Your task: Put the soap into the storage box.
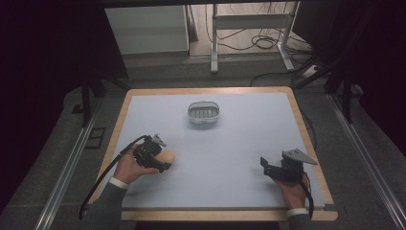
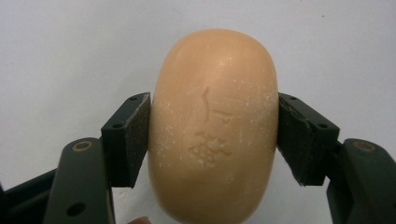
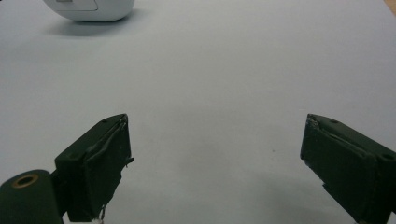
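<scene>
- Soap bar (image 2: 214,126) is gripped but, by the look of it, not yet delivered; judged from the layout, the work in hand is to carry it to the soap dish (image 1: 203,114), and that dish holds nothing that can be made out in the high view.
- Done so far, as the pictures show: the left gripper (image 1: 163,160) has its jaws closed on the bar's two long sides; in the left gripper view both pads (image 2: 133,135) press flat against the peach-coloured soap, stamped face toward the camera, bar standing out well past the pad tips.
- Left to do, in my judgement: lift, carry toward 1 o'clock from the bar's present spot, set down in the dish, release; none of this is evident yet.
- Location of the bar: near the table's (image 1: 239,191) near-left quarter, at roughly 7 o'clock from the dish and well apart from it; whether it rests on the pale blue surface or is just clear of it cannot be told.
- Right gripper (image 1: 265,165): jaws wide apart with nothing between them; bare table surface shows through the gap in the right gripper view; it sits at about 4 o'clock from the dish, near the table's near-right edge, touching no object.
- Dish edge (image 3: 88,10) shows at the top left of the right gripper view, well clear of those jaws.
</scene>
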Demonstrator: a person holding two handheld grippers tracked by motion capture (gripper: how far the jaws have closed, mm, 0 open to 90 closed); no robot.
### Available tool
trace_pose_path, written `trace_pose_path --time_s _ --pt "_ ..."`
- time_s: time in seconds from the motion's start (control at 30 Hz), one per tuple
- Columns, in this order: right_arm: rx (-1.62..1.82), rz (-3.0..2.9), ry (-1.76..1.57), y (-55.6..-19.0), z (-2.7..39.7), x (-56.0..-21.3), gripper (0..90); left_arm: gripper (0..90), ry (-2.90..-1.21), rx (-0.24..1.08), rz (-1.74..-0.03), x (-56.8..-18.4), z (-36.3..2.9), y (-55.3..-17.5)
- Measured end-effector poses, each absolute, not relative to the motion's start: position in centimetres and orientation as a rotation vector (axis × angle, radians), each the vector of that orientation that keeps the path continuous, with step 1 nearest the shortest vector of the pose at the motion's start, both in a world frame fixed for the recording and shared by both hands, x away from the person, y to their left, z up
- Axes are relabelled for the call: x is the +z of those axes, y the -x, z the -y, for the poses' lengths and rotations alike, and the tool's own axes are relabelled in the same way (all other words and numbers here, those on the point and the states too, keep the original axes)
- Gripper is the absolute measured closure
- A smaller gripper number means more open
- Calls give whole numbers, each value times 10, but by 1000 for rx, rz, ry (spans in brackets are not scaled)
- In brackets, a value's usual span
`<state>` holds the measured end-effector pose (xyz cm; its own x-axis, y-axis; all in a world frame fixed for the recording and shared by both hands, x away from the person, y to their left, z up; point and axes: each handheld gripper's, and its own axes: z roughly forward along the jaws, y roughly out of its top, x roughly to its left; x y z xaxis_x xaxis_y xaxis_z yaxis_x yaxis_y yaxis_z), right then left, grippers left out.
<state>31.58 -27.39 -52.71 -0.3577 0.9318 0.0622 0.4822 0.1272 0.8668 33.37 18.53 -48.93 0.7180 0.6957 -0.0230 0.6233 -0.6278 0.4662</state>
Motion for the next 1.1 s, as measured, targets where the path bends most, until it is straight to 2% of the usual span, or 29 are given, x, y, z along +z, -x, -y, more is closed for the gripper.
trace_pose_path --time_s 1.1 --pt "1158 -1906 -1362 -316 274 -527 86 321 -2466 214 -995 -474 -173 -359"
